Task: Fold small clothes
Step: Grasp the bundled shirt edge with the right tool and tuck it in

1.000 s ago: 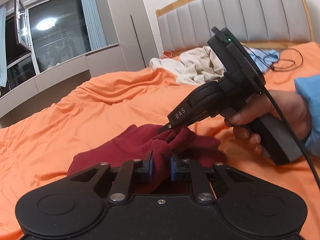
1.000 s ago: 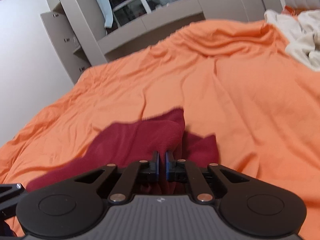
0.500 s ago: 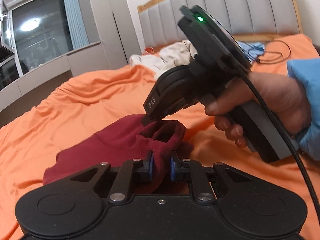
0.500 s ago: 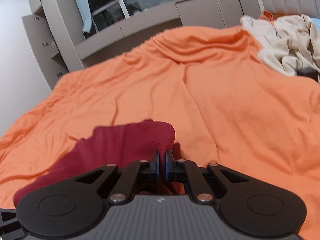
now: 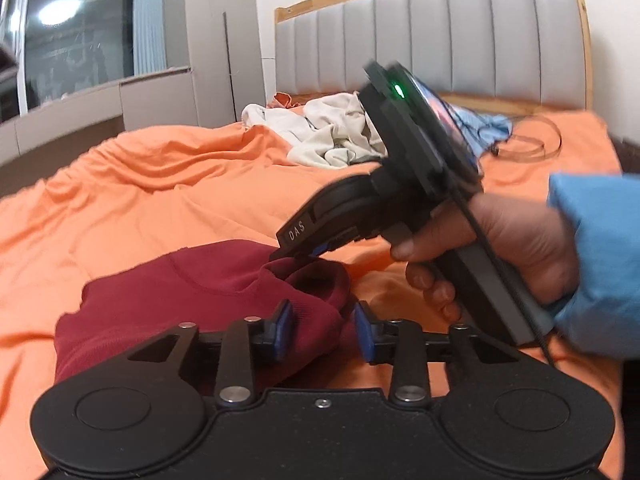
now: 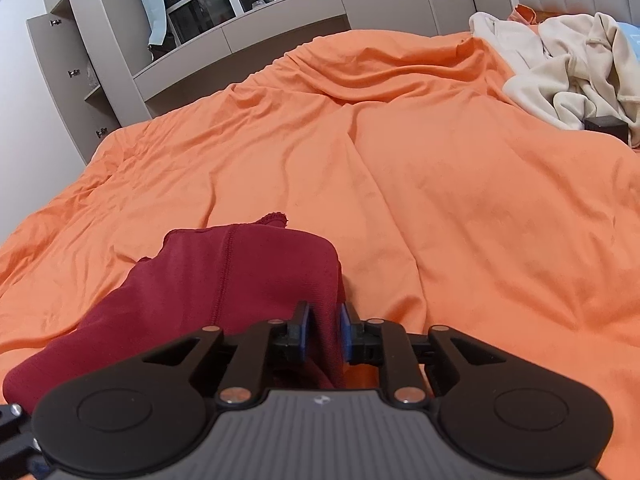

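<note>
Garment: a dark red knit garment (image 5: 192,296) lies crumpled on the orange bedsheet (image 5: 168,192), at the near side of the bed.
Left gripper (image 5: 323,330): fingers spread wide, a fold of the garment between them, the pads clear of the cloth.
Right gripper (image 6: 324,334): fingers narrowly parted around a red fold; I cannot tell whether they touch it.
Open room: bare sheet stretches beyond the garment as far as a beige clothes pile (image 6: 568,68) near the headboard (image 5: 432,40).
Writing: "DAS" on the right gripper's body.
Left view only: a hand (image 5: 504,248) in a blue sleeve, a green light, a cable (image 5: 532,142).
Right view only: a stitched seam and a frayed corner.
</note>
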Demonstrator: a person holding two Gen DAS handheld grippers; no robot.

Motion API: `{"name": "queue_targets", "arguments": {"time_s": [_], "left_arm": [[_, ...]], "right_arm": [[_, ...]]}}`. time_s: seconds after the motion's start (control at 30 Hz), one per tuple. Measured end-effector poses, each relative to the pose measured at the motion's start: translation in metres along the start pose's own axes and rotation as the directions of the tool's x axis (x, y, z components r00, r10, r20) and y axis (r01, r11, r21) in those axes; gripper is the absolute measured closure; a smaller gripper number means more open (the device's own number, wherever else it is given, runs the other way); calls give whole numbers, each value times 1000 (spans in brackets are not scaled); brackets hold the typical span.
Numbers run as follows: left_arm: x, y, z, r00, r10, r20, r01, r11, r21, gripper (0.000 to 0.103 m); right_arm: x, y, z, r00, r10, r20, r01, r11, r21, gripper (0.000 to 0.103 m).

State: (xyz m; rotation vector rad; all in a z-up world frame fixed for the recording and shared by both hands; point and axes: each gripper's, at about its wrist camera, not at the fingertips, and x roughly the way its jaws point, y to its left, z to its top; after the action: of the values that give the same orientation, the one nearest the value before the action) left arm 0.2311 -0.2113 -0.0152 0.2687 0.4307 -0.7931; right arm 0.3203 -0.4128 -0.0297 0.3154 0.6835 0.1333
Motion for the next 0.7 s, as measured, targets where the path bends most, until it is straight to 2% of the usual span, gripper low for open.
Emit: {"name": "queue_targets", "arguments": {"time_s": [0.1, 0.27, 0.33, 0.4, 0.53, 0.6, 0.7], "left_arm": [[-12, 7, 4, 1000, -11, 26, 13, 999, -53, 35], [-32, 25, 11, 998, 22, 64, -14, 991, -130, 28], [-39, 37, 15, 994, 61, 86, -45, 983, -177, 17], [-45, 50, 17, 989, 112, 100, -87, 971, -222, 12], [-50, 78, 19, 967, 243, 74, -207, 922, -326, 3], [-50, 91, 17, 948, 318, 32, -285, 887, -365, 3], [-49, 107, 14, 924, 381, -22, -357, 845, -399, 1]], "right_arm": [[0, 0, 0, 1000, -3, -3, 3, 1000, 1, 81], [0, -2, 0, 1000, -7, -5, 7, 1000, 5, 79], [0, -2, 0, 1000, -10, -5, 10, 1000, 7, 77], [0, -3, 0, 1000, -12, -5, 12, 1000, 9, 77], [-1, -2, 0, 1000, -21, -4, 21, 1000, 8, 71], [-1, -4, 0, 1000, -26, -4, 26, 1000, 15, 63], [-2, -5, -1, 999, -33, -3, 33, 999, 28, 51]]}}
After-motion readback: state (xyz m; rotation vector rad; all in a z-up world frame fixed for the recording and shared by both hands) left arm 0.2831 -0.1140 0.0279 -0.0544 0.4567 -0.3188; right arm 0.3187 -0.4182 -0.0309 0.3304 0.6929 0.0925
